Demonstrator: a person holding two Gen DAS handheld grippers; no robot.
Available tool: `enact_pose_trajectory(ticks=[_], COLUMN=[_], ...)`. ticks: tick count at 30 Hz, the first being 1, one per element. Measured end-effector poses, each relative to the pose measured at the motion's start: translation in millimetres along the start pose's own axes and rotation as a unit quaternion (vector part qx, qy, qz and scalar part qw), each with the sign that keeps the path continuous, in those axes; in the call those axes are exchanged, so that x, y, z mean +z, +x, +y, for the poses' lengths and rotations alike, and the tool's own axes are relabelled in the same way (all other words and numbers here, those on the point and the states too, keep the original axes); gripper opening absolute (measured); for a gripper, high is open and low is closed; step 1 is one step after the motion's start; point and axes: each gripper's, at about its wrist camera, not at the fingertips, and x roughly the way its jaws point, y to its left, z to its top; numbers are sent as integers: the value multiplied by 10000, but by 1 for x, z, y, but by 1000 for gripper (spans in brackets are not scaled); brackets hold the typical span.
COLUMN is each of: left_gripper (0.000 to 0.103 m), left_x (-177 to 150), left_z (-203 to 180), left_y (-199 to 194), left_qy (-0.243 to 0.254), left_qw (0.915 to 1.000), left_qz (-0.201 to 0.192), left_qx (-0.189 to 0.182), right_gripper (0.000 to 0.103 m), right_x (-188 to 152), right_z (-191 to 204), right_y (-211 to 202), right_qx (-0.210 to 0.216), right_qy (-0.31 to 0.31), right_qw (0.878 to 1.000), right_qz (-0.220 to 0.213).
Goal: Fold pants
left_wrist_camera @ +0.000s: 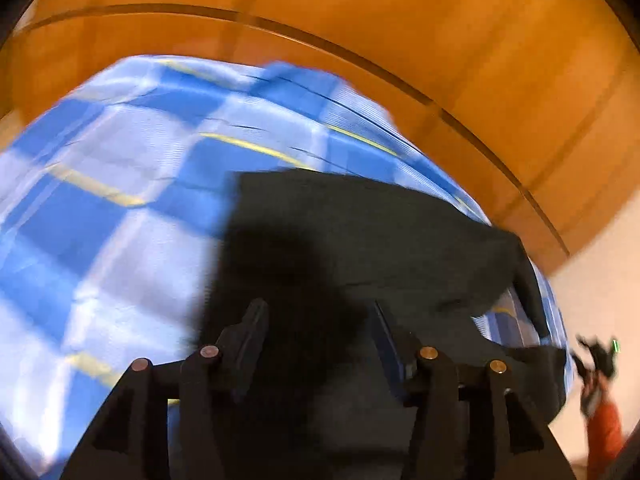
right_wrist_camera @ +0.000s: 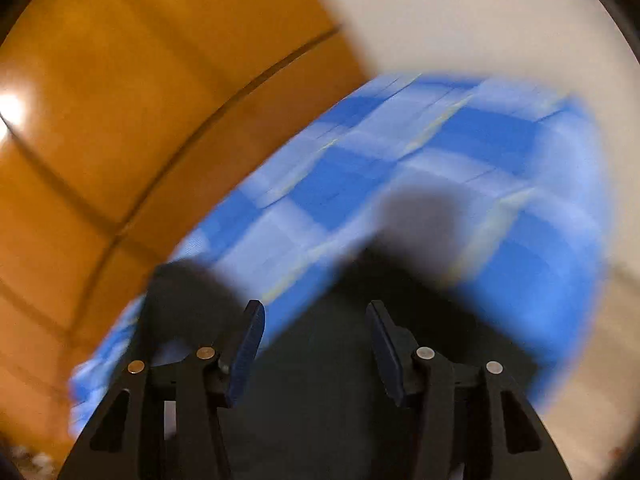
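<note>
Both hand-held grippers (left_wrist_camera: 316, 320) (right_wrist_camera: 316, 320) parted, empty, over dark pants (left_wrist_camera: 380, 240) on blue checked cloth (left_wrist_camera: 120, 200), orange wood panelling (left_wrist_camera: 400, 20) behind.

Both wrist views close, angled down, sharing dark pants (left_wrist_camera: 360, 240) on checked cloth (right_wrist_camera: 440, 152)

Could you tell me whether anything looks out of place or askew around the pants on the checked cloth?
Nothing clearly stands out. The dark pants lie folded on the blue checked cloth, with one corner hanging past the cloth's right edge. Both views are motion-blurred, so small wrinkles cannot be judged.
</note>
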Motion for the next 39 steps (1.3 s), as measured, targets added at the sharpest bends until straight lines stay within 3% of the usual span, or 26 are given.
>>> enact_pose_trajectory(ticks=[2, 5, 8, 10, 11, 13, 14, 18, 24, 27, 29, 32, 33, 35, 36, 37, 39], left_gripper=[54, 54, 60, 65, 67, 67, 69, 73, 74, 74, 74, 74, 74, 74, 74, 74, 74], left_x=[3, 4, 7, 1, -1, -5, -6, -5, -4, -4, -3, -3, -2, -1, 2, 3, 8], left_z=[-27, -42, -41, -36, -30, -27, -26, -27, -31, -35, -35, -35, -36, -40, -44, -50, -65], left_y=[31, 62, 84, 91, 96, 98, 97, 96, 90, 87, 90, 95, 95, 93, 91, 88, 85], left_qy=[330, 523, 473, 442, 384, 408, 438, 577, 792, 1101, 1180, 1227, 1257, 1271, 1269, 1256, 1237], left_qw=[9995, 9983, 9981, 9977, 9975, 9979, 9980, 9977, 9965, 9929, 9915, 9901, 9896, 9892, 9894, 9900, 9912], left_qz=[3, 196, 249, 181, 197, 114, 71, 124, 269, 405, 506, 674, 695, 736, 706, 630, 432], left_qx=[27, 157, 316, 490, 567, 486, 452, 332, -72, -184, -205, -99, -67, -5, -46, -97, -191], right_gripper=[55, 57, 61, 63, 60, 19, 18, 14, 11, 11, 12, 36, 46, 48, 48, 48, 48], right_x=[-6, -7, -11, -13, -14, -12, -10, 25, 114, 141, 152, 137, 125, 107, 102, 95, 85], right_z=[19, 42, 58, 71, 77, 83, 86, 113, 145, 160, 158, 125, 106, 77, 68, 56, 42], right_y=[45, 101, 129, 130, 134, 143, 145, 114, 35, 13, 29, 80, 99, 114, 113, 105, 92], right_qx=[97, -287, -705, -722, -564, -586, -491, -706, -1181, -1450, -1893, -2857, -3385, -3998, -3964, -3577, -2912], right_qy=[103, 100, -53, -273, -353, -473, -523, -1319, -1708, -2086, -2326, -2672, -2684, -2520, -2344, -1994, -1316], right_qw=[9990, 9966, 9935, 9938, 9937, 9911, 9900, 9853, 9779, 9651, 9521, 9199, 9002, 8778, 8842, 9094, 9460], right_qz=[426, 760, 896, 800, 902, 1097, 1211, 820, -245, -642, -592, 266, 558, 784, 777, 724, 543])
